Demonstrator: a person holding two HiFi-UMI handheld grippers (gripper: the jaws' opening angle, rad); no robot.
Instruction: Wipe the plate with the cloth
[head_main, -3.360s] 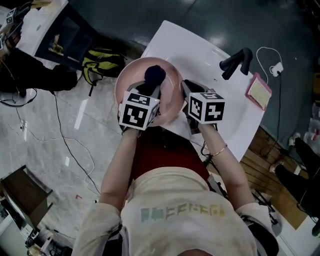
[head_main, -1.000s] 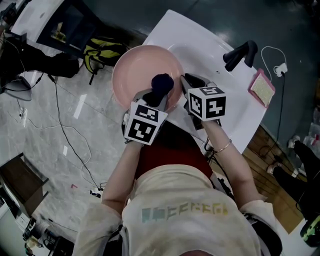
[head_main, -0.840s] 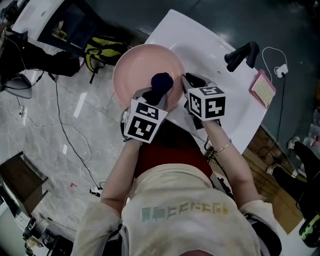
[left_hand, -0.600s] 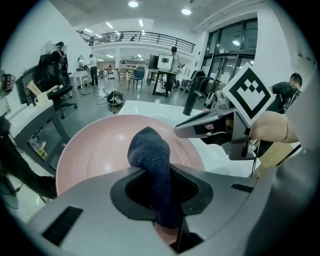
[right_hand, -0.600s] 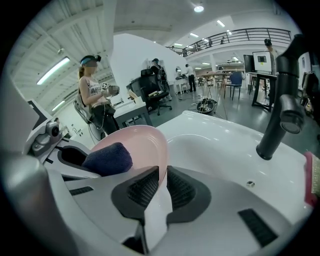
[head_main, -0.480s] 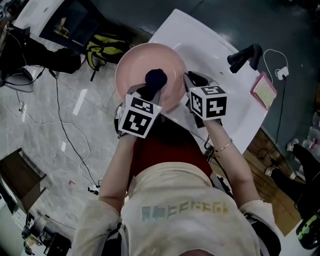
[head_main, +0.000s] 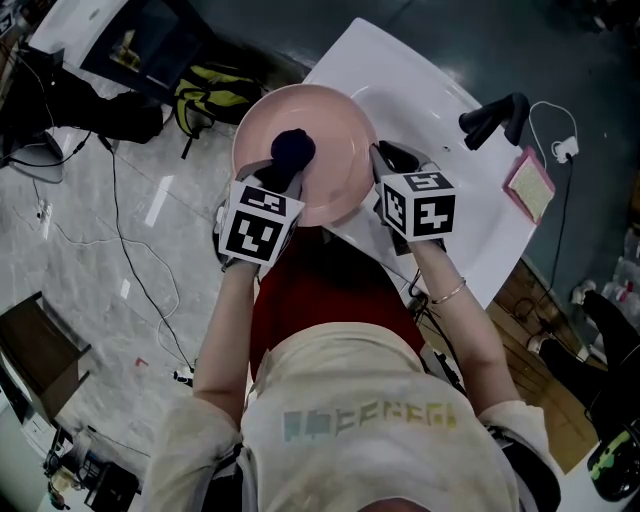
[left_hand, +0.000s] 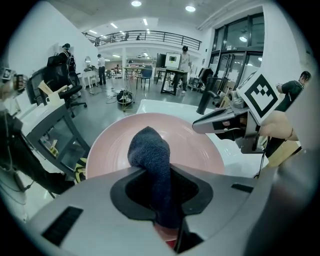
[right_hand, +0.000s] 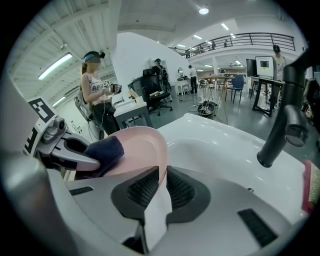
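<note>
Clamping the pink plate (head_main: 335, 130) by its near rim with the right gripper (right_hand: 161, 175), jaws drawn narrow onto the thin edge. Holding that plate tilted beside the white sink (head_main: 430, 95), part of it hanging out past the counter edge over the floor. Pinching the dark blue cloth (left_hand: 150, 152) in the left gripper (head_main: 282, 170), jaws closed on its bunched tail, the rounded free end seeming to press on the plate's inner face, left of centre.

Judging the plate stiff, smooth and probably light (material uncertain, so treating it as breakable over that hard floor). Favouring the rim as the place to take hold, only that thin edge fitting between narrow jaws, yet risking a swivel there under wiping pressure. Judging the cloth soft, thick and pliant, gripping well when bunched, yielding under a push rather than scraping.

Finding no brand or label on plate or cloth. Seeing only black-and-white square markers on the gripper cubes, and lettering on the person's shirt (head_main: 365, 425) too blurred for reading.
</note>
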